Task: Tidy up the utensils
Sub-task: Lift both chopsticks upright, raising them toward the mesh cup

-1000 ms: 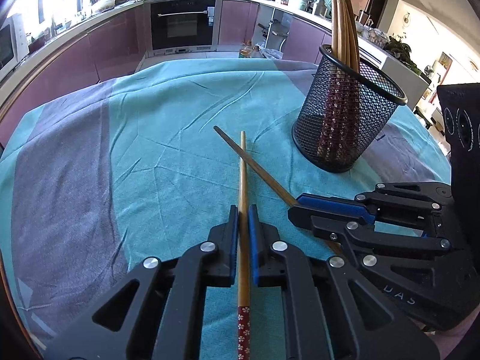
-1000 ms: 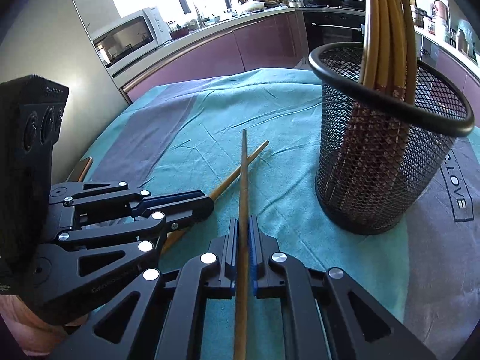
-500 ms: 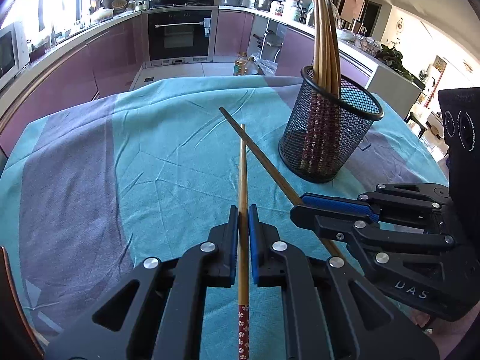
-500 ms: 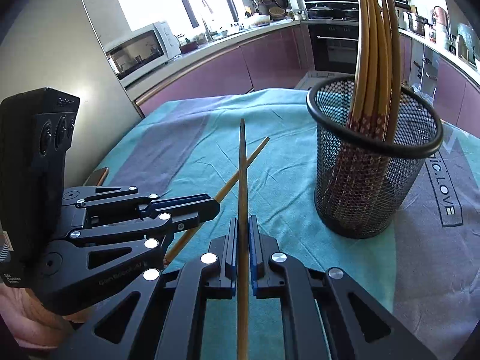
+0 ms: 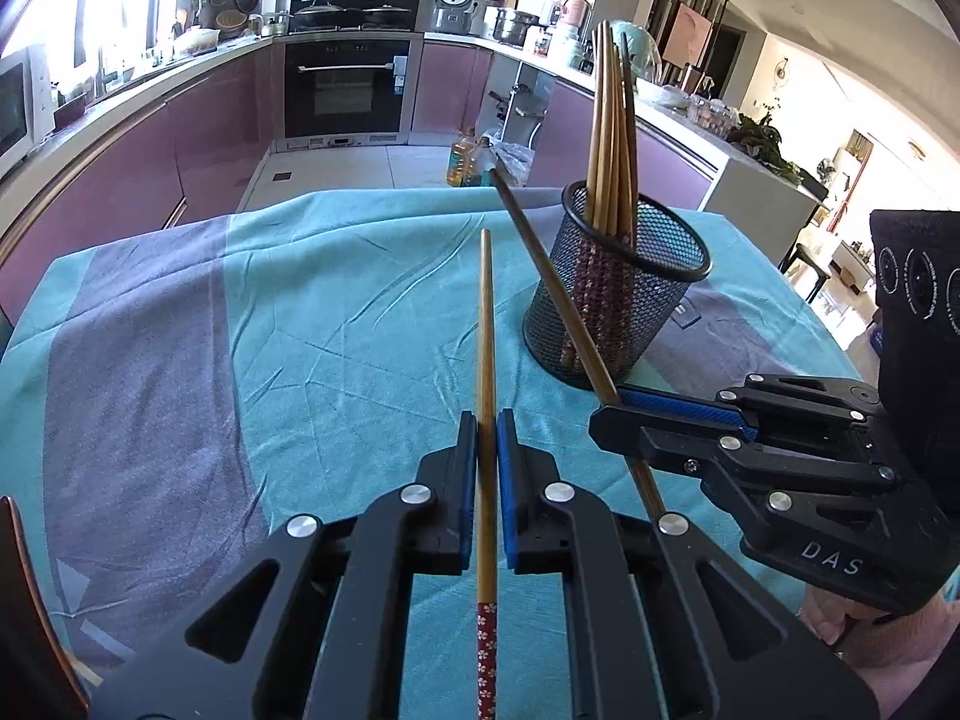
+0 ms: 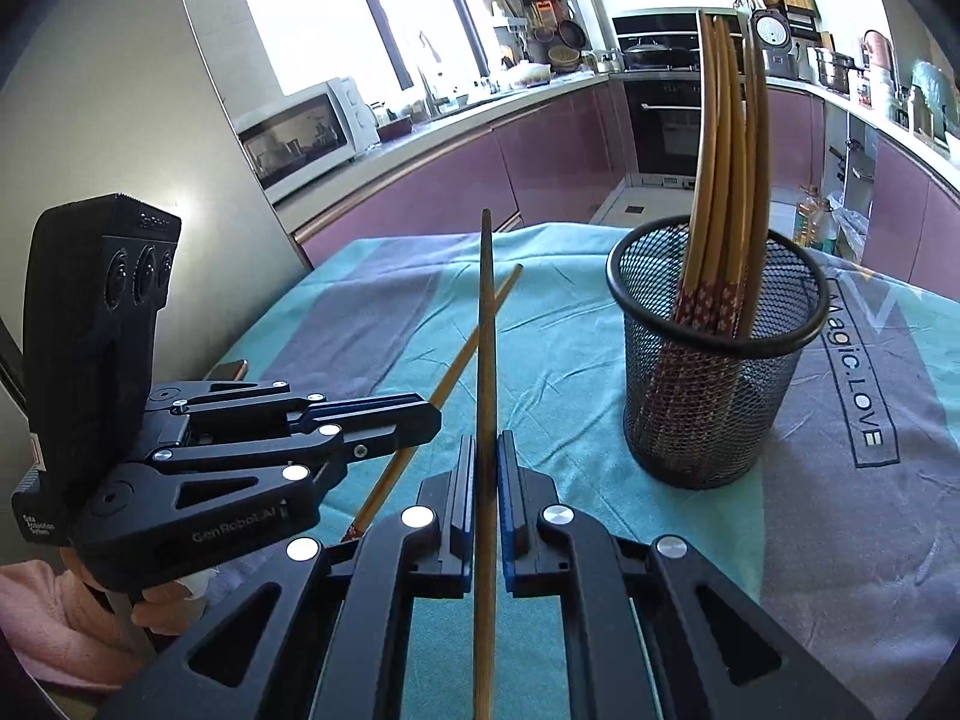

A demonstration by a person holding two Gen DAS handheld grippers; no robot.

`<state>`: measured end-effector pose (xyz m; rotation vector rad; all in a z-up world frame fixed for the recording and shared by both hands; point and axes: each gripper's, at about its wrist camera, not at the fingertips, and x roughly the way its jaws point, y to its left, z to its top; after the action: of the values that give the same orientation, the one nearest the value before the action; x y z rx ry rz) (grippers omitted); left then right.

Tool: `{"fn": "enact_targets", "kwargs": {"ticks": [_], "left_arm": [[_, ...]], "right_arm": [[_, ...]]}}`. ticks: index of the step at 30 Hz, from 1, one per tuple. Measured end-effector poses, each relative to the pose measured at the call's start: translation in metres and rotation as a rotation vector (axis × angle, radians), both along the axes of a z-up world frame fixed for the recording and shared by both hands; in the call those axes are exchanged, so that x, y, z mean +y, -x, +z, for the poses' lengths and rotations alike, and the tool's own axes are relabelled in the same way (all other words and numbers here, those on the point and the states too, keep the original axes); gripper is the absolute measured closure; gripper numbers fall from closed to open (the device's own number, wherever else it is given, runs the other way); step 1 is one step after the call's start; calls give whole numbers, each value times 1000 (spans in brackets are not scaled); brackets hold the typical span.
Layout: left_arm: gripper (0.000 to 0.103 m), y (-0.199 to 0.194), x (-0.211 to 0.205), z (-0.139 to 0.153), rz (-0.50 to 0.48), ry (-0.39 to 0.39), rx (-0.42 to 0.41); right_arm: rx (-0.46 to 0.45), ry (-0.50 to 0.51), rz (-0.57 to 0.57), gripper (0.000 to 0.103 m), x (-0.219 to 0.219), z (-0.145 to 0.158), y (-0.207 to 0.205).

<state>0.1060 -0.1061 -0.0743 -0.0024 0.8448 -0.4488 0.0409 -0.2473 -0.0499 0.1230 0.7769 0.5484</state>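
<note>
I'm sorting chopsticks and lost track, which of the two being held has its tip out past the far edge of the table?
The one in the right gripper: that darker chopstick reaches past the cloth's edge, crossing the mesh cup. The left gripper's lighter chopstick ends over the cloth.

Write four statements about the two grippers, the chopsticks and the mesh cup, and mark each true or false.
1. The left gripper is shut on a chopstick. True.
2. The right gripper is open and empty. False: it is shut on a second chopstick.
3. The black mesh cup lies tipped over on the cloth. False: it stands upright.
4. Several chopsticks already stand in the cup. True.
</note>
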Motion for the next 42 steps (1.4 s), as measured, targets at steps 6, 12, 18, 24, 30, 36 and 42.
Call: {"fn": "enact_targets", "kwargs": {"ticks": [6, 12, 18, 24, 30, 36, 42], "left_arm": [[95, 6, 4, 9, -2, 12, -13], [95, 11, 3, 17, -12, 29, -24], [96, 14, 2, 25, -23, 45, -32], [95, 13, 1, 27, -33, 62, -30], [96, 13, 1, 31, -38, 70, -37], [96, 13, 2, 34, -46, 85, -40], [96, 12, 2, 36, -59, 101, -45]], "right_arm": [[-21, -19, -9, 97, -8, 8, 4], [-46, -34, -21, 97, -15, 16, 7], [-65, -47, -33, 97, -21, 23, 10], [-80, -56, -43, 97, -25, 29, 12], [-92, -65, -51, 97, -29, 33, 14], [-105, -76, -61, 97, -35, 38, 15], [-118, -81, -66, 97, -38, 42, 16]]}}
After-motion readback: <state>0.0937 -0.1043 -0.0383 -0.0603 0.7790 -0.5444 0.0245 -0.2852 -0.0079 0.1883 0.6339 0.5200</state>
